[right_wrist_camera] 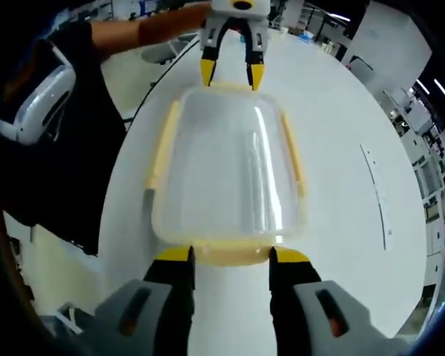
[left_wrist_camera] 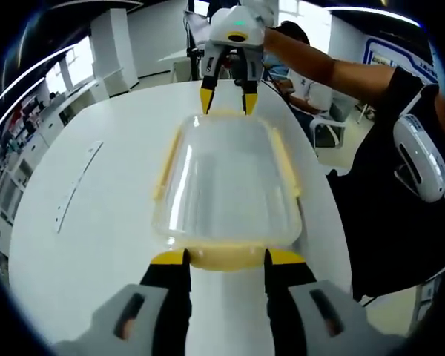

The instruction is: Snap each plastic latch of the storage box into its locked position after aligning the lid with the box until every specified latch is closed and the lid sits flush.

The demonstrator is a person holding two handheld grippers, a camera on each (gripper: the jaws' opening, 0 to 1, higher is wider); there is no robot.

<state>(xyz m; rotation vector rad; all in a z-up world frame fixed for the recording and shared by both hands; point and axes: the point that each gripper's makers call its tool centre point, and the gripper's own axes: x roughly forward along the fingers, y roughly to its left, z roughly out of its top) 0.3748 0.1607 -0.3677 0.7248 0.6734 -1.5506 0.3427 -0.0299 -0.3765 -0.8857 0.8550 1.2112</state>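
At the bottom of the left gripper view, the left tongs (left_wrist_camera: 225, 257) rise with their yellow-tipped black jaws spread, one tip on each side of the yellow end latch (left_wrist_camera: 224, 257) of the storage box (left_wrist_camera: 226, 182). Whether the tips touch the latch cannot be told. The box is clear plastic with a clear lid (left_wrist_camera: 226, 170) on top, and it lies lengthwise away from the camera on the white desk (left_wrist_camera: 96, 245), about midway across it, one end toward the desk's near edge. Long yellow latches run along both long sides of the lid: the one on the left side (left_wrist_camera: 167, 159) angles outward from the rim, and the one on the right side (left_wrist_camera: 285, 163) looks closer to the wall. Beyond the box's far end, the right tongs (left_wrist_camera: 228, 107) point down with jaws spread, the two yellow tips at the far end latch. A pale ruler-like strip (left_wrist_camera: 76, 185) lies on the desk well apart from the box, toward the desk's left edge. A person's arm (left_wrist_camera: 326, 67) reaches in from the right.

Seen in the right gripper view, the right tongs (right_wrist_camera: 230, 256) stand spread on either side of the yellow end latch (right_wrist_camera: 230, 254) nearest that camera, with the box (right_wrist_camera: 226, 167) stretching away and the left tongs (right_wrist_camera: 231, 74) open at its far end.
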